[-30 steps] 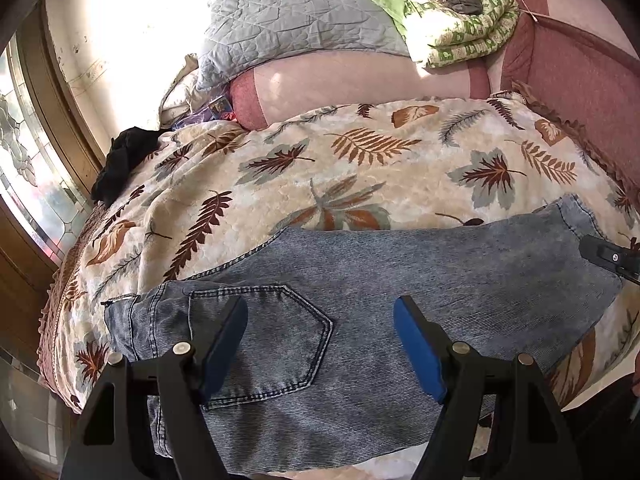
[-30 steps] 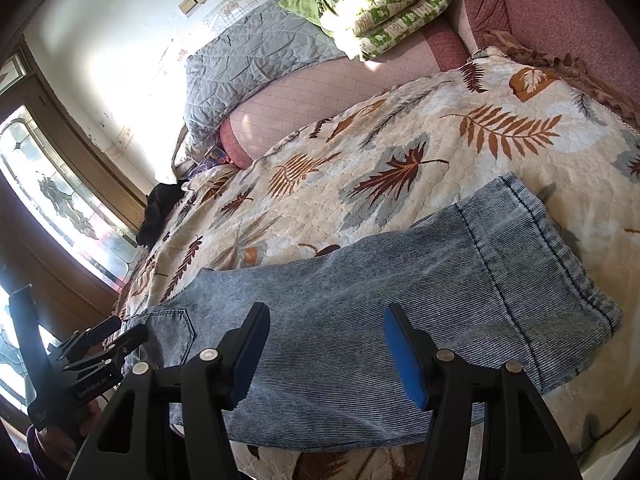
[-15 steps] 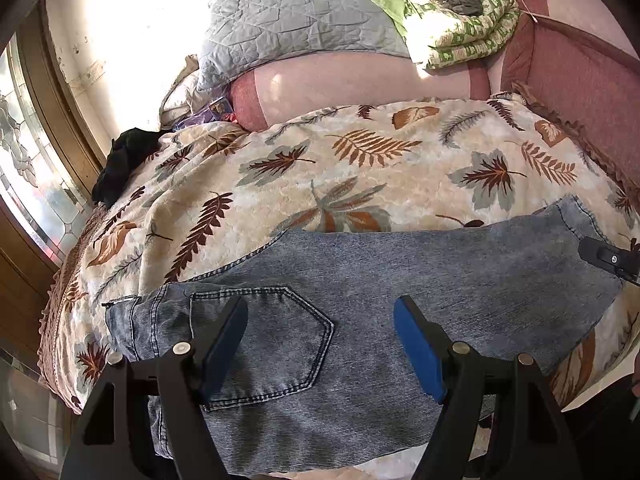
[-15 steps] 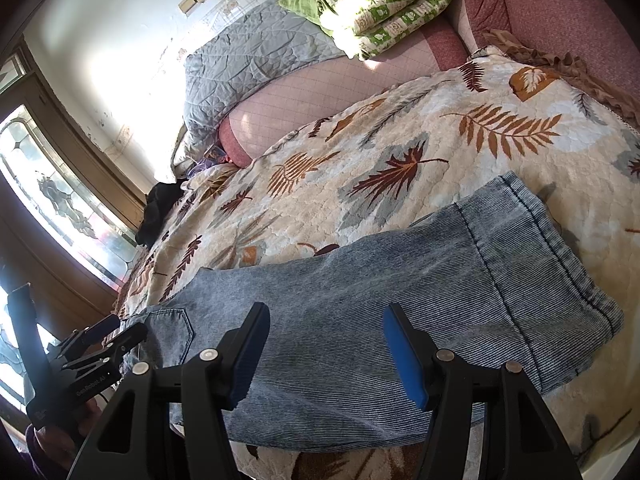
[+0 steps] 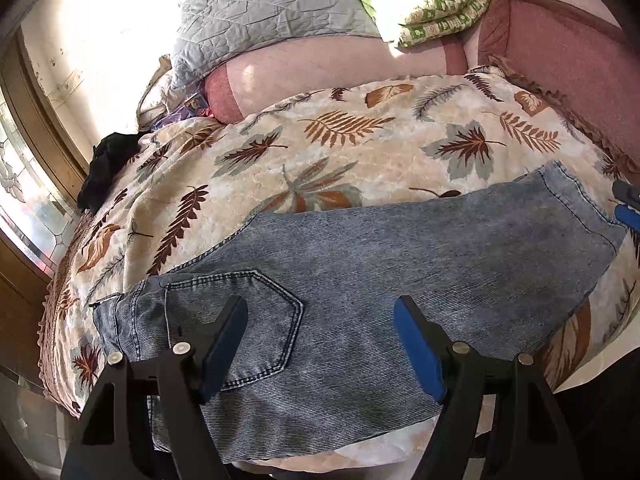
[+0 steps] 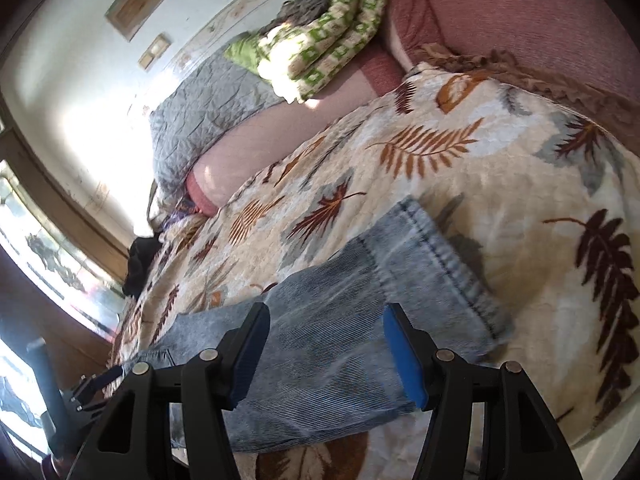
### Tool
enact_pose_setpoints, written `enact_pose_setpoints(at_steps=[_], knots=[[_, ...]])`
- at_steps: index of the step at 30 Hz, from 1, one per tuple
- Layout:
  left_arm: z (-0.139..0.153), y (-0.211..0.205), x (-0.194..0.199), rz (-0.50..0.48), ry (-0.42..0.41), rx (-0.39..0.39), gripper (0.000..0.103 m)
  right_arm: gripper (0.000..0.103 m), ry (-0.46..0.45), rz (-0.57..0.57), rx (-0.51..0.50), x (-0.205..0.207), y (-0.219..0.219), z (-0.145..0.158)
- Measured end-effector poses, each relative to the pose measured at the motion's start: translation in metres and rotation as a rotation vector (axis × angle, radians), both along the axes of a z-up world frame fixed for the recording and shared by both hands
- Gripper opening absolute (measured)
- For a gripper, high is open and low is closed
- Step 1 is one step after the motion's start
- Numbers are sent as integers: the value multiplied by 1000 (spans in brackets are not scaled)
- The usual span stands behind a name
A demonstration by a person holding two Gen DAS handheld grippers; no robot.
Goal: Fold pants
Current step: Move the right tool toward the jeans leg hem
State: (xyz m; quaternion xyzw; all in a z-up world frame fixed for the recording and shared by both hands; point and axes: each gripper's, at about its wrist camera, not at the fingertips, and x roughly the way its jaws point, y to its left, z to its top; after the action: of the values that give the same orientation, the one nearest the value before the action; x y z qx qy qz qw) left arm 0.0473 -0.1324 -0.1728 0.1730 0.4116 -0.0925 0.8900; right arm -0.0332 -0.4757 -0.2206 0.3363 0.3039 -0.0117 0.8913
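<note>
A bedroom in a home.
A bed with a leaf-print quilt, a grey quilted pillow, a folded green-and-white blanket on a pink bolster, a padded maroon headboard, and a leaded-glass window in a wood frame.

One pair of jeans, one leaf-print bedspread, one grey quilted pillow, one green-patterned folded blanket, two grippers.

The pants are laid across the bed; pillows are stacked at 12 o'clock, a window at 9.
</note>
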Motion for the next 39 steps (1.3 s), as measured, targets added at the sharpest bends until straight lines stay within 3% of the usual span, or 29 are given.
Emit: enact_pose_setpoints(at_steps=[6,15,30,39], knots=[[4,-17,-7,-43,-6,14,76,63,-45,-171,165,-39,-59,-12],[0,-13,-7,-29,9,19,76,63,3,-189,288,-43,-78,-34],[-5,11,4,30,17,-11,76,64,158,-129,298,-19,-68,-59],[4,26,7,52,-8,-50,76,69,176,-87,262,-7,-56,-57]])
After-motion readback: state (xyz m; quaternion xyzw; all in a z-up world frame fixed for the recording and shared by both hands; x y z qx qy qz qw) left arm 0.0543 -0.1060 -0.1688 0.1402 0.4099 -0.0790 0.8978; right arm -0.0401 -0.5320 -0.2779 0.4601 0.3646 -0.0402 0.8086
